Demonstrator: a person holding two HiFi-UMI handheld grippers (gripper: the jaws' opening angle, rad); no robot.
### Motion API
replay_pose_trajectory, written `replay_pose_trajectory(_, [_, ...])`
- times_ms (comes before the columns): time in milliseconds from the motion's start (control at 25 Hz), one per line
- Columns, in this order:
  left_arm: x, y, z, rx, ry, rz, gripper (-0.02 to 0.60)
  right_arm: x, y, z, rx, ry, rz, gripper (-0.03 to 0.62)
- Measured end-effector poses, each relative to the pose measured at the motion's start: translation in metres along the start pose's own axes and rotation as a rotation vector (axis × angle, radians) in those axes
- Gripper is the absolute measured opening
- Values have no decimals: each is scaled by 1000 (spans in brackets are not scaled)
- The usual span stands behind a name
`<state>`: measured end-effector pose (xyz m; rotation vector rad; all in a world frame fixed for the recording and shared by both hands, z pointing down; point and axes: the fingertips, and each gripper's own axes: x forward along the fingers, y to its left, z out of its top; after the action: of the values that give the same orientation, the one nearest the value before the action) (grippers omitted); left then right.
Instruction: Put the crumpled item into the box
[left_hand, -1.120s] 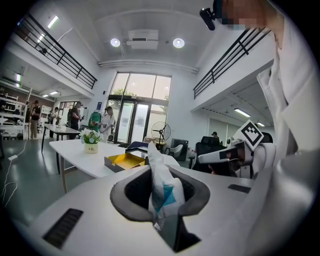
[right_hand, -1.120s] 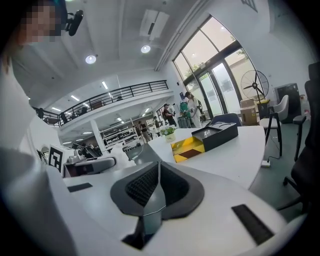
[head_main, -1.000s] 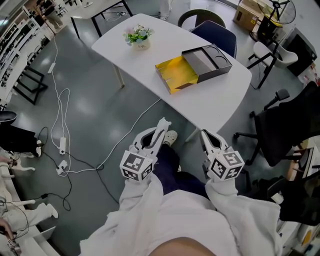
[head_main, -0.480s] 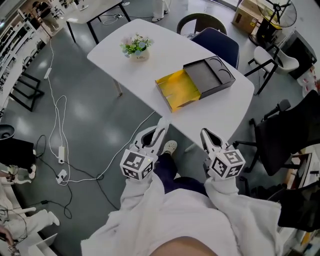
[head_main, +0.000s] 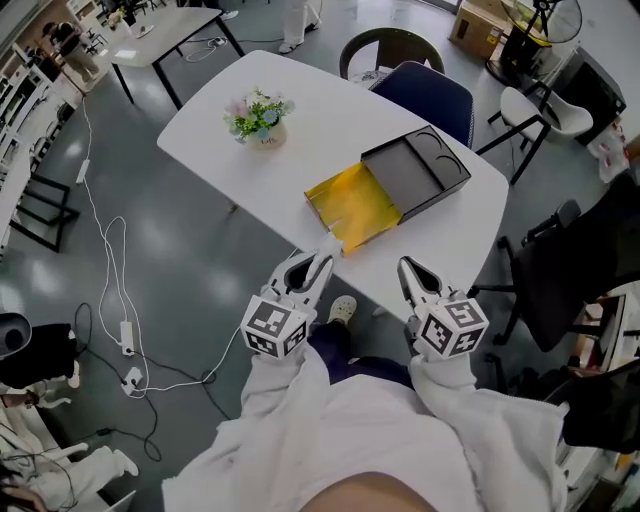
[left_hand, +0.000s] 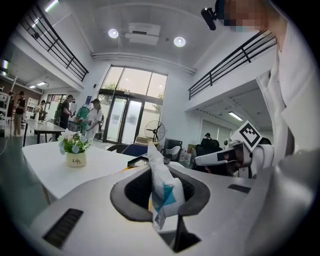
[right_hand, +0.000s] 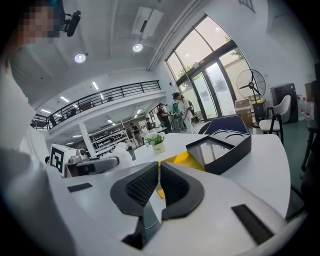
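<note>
Gripping crumpled wrapper (left_hand: 164, 192) with left gripper (head_main: 320, 262).
Holding right gripper (head_main: 407, 268) pinched shut, empty (jaws touching); facing open box (head_main: 402, 183) at 12 o'clock on white table (head_main: 310, 115), well apart from wrapper.

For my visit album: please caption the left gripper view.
Left gripper clamped on a crumpled white-and-teal wrapper, facing a white table with a flower pot.

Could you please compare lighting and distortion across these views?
Head view: even light, pale reflections on the glossy grey floor. Left gripper view: fisheye with dark corners, tall glass windows washed out behind the crumpled white-and-blue wrapper. Right gripper view: same fisheye, round ceiling lamp glaring.
</note>
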<state>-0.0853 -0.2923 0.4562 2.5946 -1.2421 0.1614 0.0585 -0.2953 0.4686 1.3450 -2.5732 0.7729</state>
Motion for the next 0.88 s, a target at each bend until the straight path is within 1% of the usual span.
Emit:
replay_pose_trajectory(160, [18,15,3,8,22,-39,63,16,-7,8,9,-3,-25,38])
replay_pose_trajectory(280, [28,27,3,0,42,-70,63,27,-11,12,12,1,-41,38])
replay_pose_trajectory(360, [35,32,0,-10,69,-99,64,33,-13,13,12,5,-51,38])
replay_pose_trajectory(440, [46,38,-6,-16,120,-127,64,40,-15,15,10,11,-58,38])
replay_pose_trajectory(600, [72,50,-20,-9,249,-191,64,49,-19,17,18,14,-72,38])
replay_pose_trajectory(680, [86,51,-26,-10,315,-249,64,52,-23,20,23,9,-81,38])
replay_pose_trajectory(880, [116,53,-35,24,467,-403,64,62,-29,25,30,1,-93,38])
